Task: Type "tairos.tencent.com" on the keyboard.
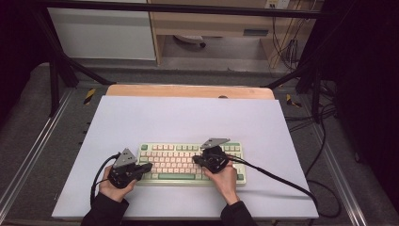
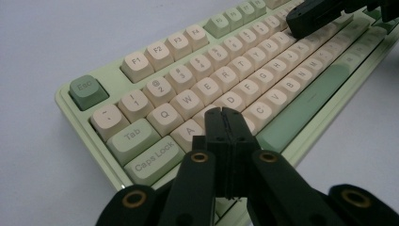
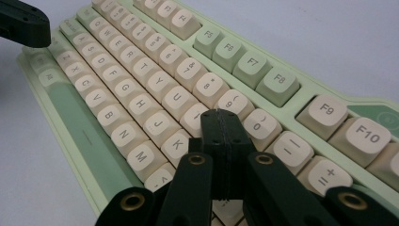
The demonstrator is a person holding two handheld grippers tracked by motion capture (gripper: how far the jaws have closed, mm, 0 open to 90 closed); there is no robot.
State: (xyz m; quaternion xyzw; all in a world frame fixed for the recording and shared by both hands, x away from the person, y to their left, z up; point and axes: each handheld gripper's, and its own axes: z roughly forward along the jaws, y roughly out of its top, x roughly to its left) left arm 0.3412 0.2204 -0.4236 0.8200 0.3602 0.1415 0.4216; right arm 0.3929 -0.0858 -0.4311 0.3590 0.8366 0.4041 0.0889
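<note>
White table mat [image 1: 188, 117], flat, smooth. One keyboard [image 1: 190, 162] lies near its front edge: pale green case, rounded cream and green keycaps. Two grippers over it, jaws closed, empty: left gripper [image 2: 227, 115] above the S/A keys, right gripper [image 3: 221, 117] above the I/K keys.

We take the keyboard [image 1: 190, 162] as landmark: it lies on the white mat [image 1: 188, 117], toward the mat's near edge. Our left gripper [image 1: 147, 167] sits over the keyboard's left end (tips above the A and S keys); our right gripper [image 1: 196, 160] sits over its right-centre, near the O key.
</note>
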